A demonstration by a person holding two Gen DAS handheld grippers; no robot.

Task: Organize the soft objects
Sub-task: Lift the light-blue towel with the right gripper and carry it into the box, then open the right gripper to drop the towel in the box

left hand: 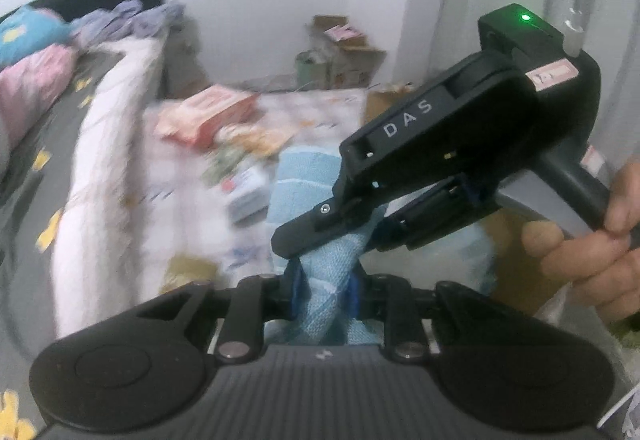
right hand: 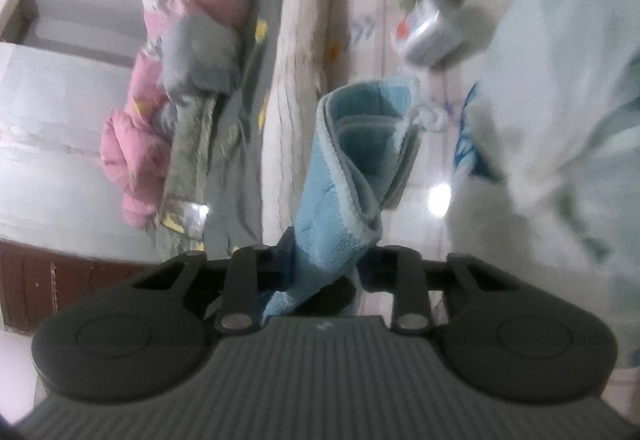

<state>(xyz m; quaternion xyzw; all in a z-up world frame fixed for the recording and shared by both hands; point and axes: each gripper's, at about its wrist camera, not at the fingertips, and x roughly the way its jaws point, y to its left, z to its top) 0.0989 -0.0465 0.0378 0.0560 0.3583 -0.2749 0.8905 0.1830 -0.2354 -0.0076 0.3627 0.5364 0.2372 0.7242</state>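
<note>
Both claws pinch one blue towel (left hand: 328, 272): left claw (left hand: 324, 296), right claw (left hand: 340, 236). Uneven pulling could slip its bunched folds loose.

The right gripper (left hand: 352, 228) body bears the white letters "DAS".

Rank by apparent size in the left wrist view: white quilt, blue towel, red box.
1. White quilt, largest.
2. Blue towel, though nearness to the camera inflates it.
3. Red box, smallest, blurred and farther away.
</note>
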